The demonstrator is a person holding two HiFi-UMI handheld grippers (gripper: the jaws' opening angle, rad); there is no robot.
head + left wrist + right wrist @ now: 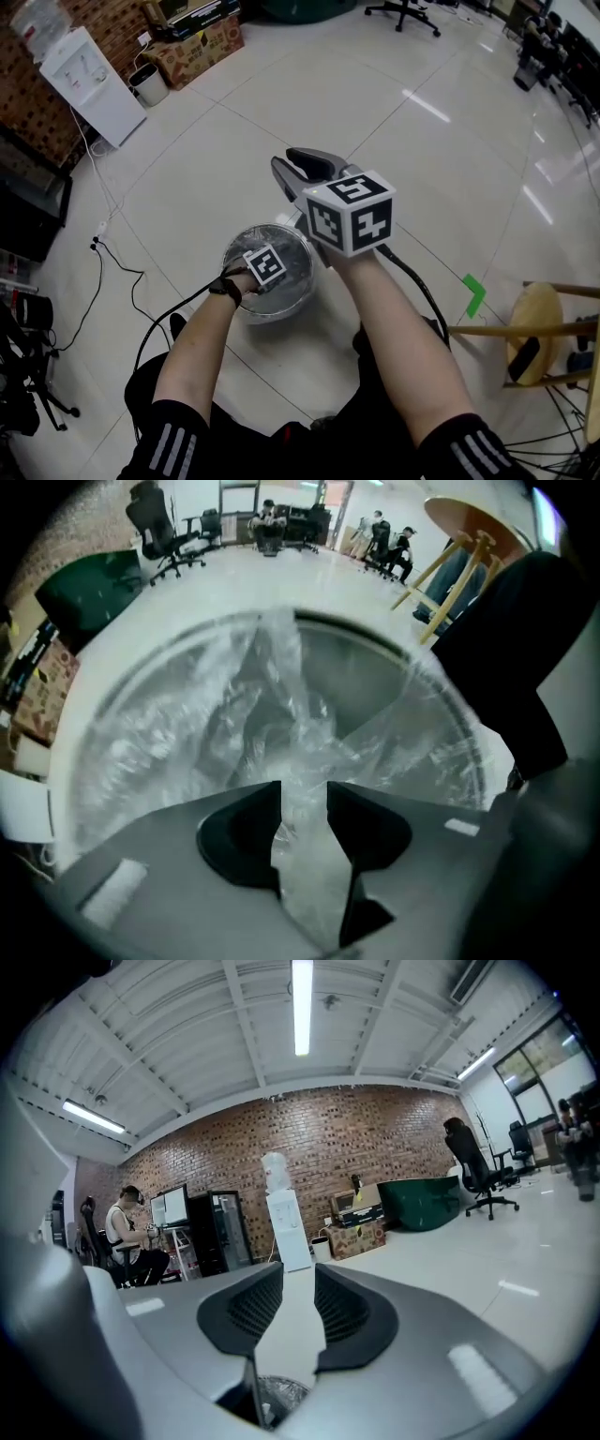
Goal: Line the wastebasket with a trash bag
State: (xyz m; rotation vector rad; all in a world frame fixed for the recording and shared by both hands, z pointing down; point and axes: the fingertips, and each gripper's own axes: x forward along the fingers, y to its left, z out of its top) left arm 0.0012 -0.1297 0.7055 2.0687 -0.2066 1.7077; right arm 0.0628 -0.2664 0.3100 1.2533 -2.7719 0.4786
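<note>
The round wastebasket [286, 300] stands on the floor right before my knees, with the clear trash bag [292, 255] crumpled inside it. My left gripper [265, 267] points steeply down into the basket, and its marker cube hides the fingertips in the head view. In the left gripper view the jaws [304, 799] are shut on a bunched fold of the trash bag [234, 714], which fills the gap between them; the basket's rim [370, 633] curves behind. My right gripper [298, 167] is held up above the basket, pointing nearly level, open [298, 1283] and empty. The wastebasket [281, 1394] peeks out below it.
A water dispenser [89, 84], a small bin [150, 84] and a cardboard box [197, 47] stand at the far left wall. A black cable [122, 272] trails over the floor at the left. A wooden stool [544, 328] and a strip of green tape [474, 293] lie at the right.
</note>
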